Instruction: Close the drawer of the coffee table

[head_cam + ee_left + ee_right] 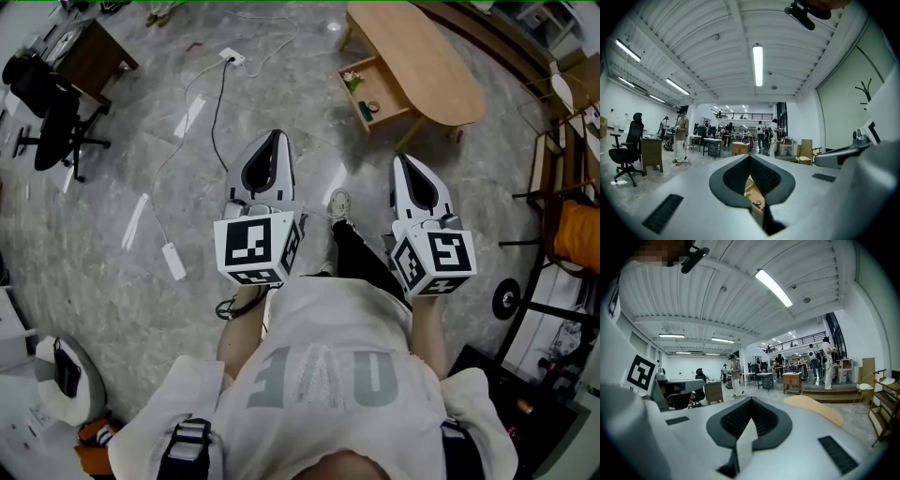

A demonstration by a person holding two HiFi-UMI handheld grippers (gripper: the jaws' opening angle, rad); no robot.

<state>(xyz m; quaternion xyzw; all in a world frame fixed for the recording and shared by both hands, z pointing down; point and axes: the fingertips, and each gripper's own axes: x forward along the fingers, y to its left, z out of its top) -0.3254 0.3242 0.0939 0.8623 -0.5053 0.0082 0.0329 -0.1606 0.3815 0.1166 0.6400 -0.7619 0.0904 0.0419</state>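
A grey floor (141, 141) fills the head view. The coffee table (422, 56) stands toward the floor's far right corner, its long oval top bare. An office chair (52, 122) stands by a desk (94, 56) at the floor's far left edge. The person (328, 375) stands on the near part of the floor, well apart from the table, with both grippers held out in front.

The left gripper (275, 136) has its jaws pressed together, with nothing between them. The right gripper (403, 159) looks the same, jaw tips meeting and empty.

The drawer (375, 94) is pulled out of the table's left long edge. It holds a few small items (372, 106).
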